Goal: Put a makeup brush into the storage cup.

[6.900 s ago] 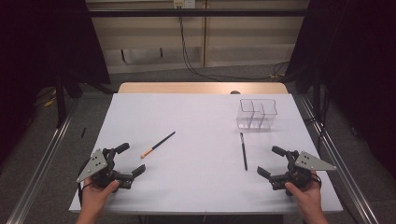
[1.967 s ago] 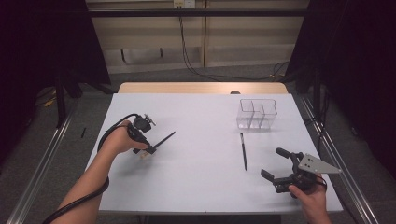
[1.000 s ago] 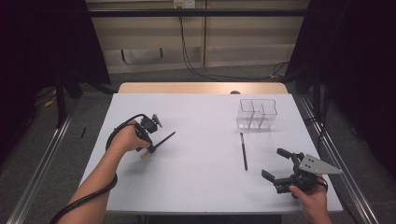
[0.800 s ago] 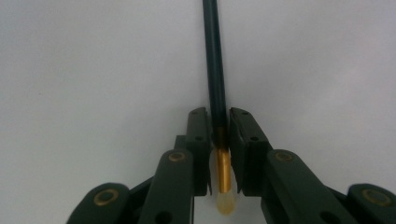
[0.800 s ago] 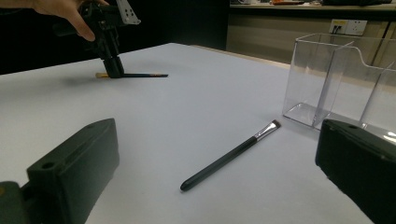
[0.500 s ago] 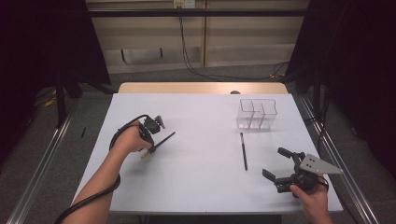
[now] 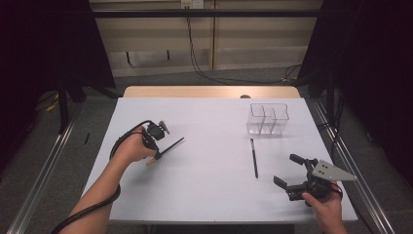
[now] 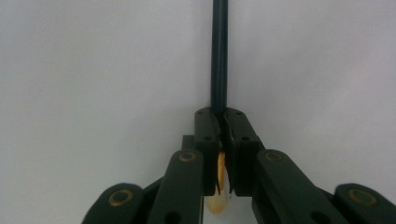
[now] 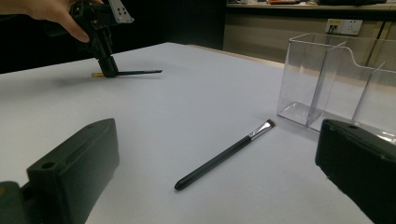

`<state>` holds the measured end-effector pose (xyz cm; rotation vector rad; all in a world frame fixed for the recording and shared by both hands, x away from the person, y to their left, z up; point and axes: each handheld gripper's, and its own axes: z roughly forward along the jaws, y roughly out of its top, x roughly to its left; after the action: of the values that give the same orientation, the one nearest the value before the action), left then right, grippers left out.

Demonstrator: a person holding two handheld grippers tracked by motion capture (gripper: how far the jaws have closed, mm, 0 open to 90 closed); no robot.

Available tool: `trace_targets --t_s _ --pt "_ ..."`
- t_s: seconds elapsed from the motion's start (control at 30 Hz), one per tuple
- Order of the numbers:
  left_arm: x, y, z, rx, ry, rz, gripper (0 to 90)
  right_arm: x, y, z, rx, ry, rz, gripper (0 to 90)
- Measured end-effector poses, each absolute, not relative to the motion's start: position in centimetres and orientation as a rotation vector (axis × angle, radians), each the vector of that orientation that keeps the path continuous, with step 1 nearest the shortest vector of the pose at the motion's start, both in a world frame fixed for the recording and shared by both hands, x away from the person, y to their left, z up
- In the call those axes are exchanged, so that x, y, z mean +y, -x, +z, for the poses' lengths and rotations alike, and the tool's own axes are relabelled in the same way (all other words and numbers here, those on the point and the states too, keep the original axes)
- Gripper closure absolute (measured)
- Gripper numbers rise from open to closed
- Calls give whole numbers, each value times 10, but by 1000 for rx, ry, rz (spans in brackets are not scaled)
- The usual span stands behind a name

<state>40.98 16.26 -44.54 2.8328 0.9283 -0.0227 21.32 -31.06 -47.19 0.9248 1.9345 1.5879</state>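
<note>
Black left gripper point(image 8: 219, 154) jaws just closed on pencil point(image 8: 219, 56).

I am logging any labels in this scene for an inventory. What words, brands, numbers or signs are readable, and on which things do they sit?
None can be read.
Slim dark pencil with a tan end, held in the left gripper: no print visible.
Black makeup brush: no marking visible.
Clear plastic divided organizer: unmarked.
White wall socket plate: too small and blurred to tell.
Right gripper, white table: plain.
</note>
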Motion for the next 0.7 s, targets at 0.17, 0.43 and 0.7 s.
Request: trace_targets --t_s 0.17,0.43,0.7 --pt "162 -407 -443 912 -2803 -39 846 -311 -213 -472 1931 -930 1584 0" --pt "152 -403 -431 857 -2752 -78 847 -312 -213 -472 1933 -933 1589 0" --pt "135 -396 -421 791 -2737 -79 847 -309 -214 -472 1949 -915 1587 0"
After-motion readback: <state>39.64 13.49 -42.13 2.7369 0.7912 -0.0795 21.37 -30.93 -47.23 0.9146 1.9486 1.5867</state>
